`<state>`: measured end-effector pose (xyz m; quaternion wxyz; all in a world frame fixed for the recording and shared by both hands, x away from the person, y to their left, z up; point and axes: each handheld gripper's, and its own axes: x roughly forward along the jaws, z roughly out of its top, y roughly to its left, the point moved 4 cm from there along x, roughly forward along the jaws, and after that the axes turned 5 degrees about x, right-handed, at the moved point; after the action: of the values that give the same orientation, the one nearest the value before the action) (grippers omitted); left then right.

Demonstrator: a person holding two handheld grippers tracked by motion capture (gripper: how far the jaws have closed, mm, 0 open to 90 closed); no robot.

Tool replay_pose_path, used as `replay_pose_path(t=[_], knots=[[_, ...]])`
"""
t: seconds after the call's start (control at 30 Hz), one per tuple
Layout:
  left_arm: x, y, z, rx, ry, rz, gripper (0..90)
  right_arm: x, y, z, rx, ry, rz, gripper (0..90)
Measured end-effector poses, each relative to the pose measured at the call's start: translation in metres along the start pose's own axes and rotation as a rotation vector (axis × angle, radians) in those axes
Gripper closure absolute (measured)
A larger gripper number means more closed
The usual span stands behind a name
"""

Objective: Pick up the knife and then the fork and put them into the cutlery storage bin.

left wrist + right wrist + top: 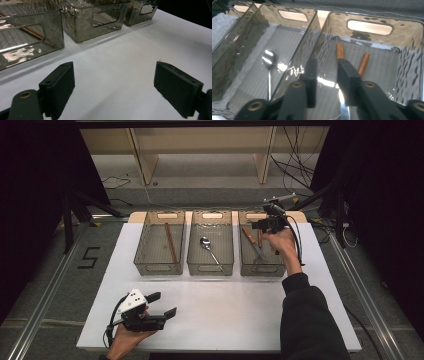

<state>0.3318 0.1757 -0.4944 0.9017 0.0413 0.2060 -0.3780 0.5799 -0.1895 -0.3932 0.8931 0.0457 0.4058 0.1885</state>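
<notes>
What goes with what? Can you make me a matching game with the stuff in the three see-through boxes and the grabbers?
1. spoon
2. brown stick
3. left gripper
4. right gripper

a. over the right bin
b. in the middle bin
c. in the left bin
d. open, near the table's front edge

Pairs: 1-b, 2-c, 3-d, 4-a

My table [220, 315] is a white sheet, bare in front of my left tongs [161, 304]. Three smoky see-through bins stand on it in a row along its far side, close together. The left bin [159, 265], well ahead of my left tongs, holds a long brown stick. The middle bin [210, 266] holds a spoon. The right bin [262, 269] sits under my right tongs [260, 225], with brown-handled cutlery inside.
</notes>
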Motion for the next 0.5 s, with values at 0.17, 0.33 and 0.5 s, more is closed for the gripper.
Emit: replay_pose_path(t=[0.17,0.33,0.5], knots=[[0.001,0.000,0.000,0.002,0.003,-0.002,16.7,-0.006,0.004,-0.004,-0.009,-0.015,0.023,45.8],[0.001,0.000,0.000,0.003,0.002,-0.002,16.7,-0.015,0.006,-0.010,0.007,-0.039,0.052,32.5],[0.001,0.000,0.000,0.003,0.002,-0.002,16.7,-0.029,0.009,-0.017,0.012,-0.062,0.092,28.1]])
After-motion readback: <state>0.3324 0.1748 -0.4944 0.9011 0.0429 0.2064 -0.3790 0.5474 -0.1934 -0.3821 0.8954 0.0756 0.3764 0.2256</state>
